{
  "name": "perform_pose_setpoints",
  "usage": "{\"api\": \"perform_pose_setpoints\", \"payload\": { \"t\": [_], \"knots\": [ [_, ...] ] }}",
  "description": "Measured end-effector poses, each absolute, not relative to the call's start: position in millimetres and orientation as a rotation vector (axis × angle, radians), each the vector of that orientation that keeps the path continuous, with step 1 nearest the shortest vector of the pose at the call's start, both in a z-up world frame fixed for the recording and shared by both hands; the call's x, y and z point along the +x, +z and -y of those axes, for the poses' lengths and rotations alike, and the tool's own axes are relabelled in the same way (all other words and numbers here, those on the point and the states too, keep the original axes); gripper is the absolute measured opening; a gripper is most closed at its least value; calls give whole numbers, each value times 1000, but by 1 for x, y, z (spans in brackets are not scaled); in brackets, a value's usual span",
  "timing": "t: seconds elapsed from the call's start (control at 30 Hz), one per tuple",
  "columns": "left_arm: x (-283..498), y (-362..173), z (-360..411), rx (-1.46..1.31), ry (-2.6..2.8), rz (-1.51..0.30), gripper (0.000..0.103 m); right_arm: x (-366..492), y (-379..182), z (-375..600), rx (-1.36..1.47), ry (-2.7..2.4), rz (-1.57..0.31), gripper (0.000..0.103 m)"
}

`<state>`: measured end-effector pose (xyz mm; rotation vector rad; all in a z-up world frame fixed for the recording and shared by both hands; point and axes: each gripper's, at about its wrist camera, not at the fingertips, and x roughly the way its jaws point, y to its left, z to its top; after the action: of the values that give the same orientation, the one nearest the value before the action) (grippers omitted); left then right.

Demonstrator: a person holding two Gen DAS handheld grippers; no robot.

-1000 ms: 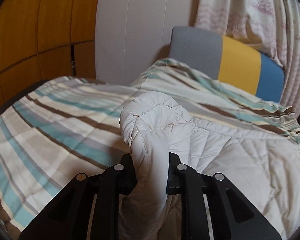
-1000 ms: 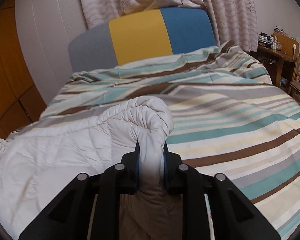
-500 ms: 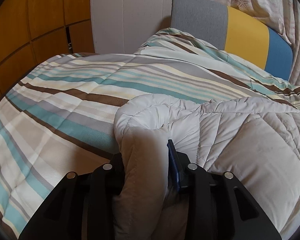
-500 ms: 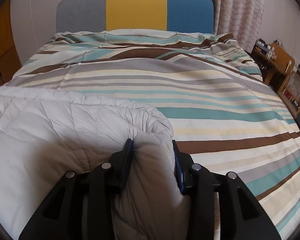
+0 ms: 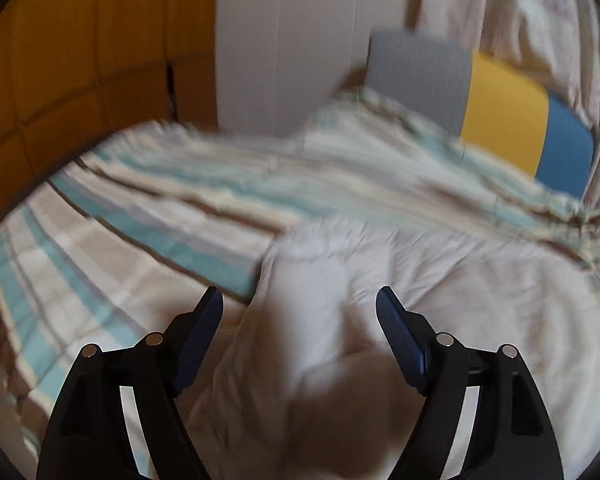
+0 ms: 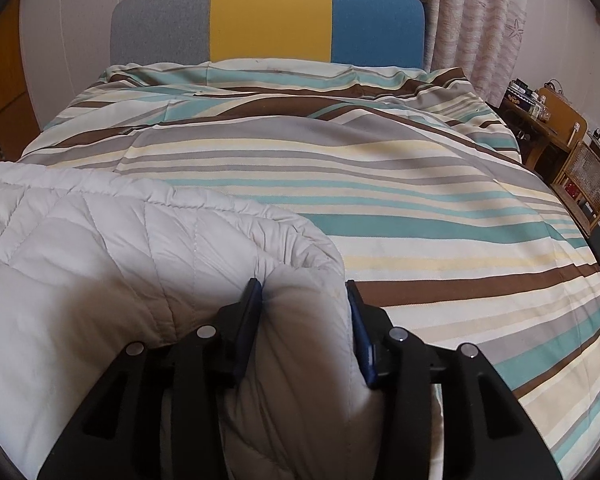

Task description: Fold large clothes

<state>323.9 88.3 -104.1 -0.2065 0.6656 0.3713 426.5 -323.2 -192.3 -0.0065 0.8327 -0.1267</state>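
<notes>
**White quilted jacket on a striped bed, one pair of tongs let go, the other barely touching**

A bed (image 6: 380, 184) filled the room, covered in a duvet striped teal, brown, grey and cream. At its head stood a padded headboard (image 6: 268, 16) in grey, yellow and blue blocks, with pale patterned curtains (image 6: 476, 28) behind it and a wooden side table (image 6: 556, 120) off to one side.

A large white quilted jacket (image 6: 100, 264) lay spread over the near part of the bed, its rounded edge bunched up toward the two tools.

The left tongs (image 5: 298, 308) stood wide, having just been opening; a fold of the jacket (image 5: 340, 320) rose between the blue pads (image 5: 396, 324) but neither pad touched it. That view was blurred.

The right tongs (image 6: 304, 292) stood at a middling width, having just been opening too. A thick roll of the jacket filled the gap between them, and the blue pads (image 6: 248, 320) lay against the fabric on both sides. Whether they pressed it I could not tell.
</notes>
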Motion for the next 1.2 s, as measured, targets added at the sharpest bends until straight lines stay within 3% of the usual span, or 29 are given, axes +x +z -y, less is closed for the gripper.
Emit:
{"api": "perform_pose_setpoints", "payload": {
  "t": [0.2,0.43,0.7,1.2],
  "knots": [
    [313,-70,-10,-148,234,-581,78,425,-191,323,-6,-132,-829,45],
    [355,-93,51,14,197,-621,78,425,-191,323,2,-130,-826,45],
    [373,-149,45,-4,181,-701,86,425,-191,322,5,-128,-824,46],
    [379,-162,33,-85,127,-750,91,418,-177,317,-48,-138,-853,54]
  ]
}}
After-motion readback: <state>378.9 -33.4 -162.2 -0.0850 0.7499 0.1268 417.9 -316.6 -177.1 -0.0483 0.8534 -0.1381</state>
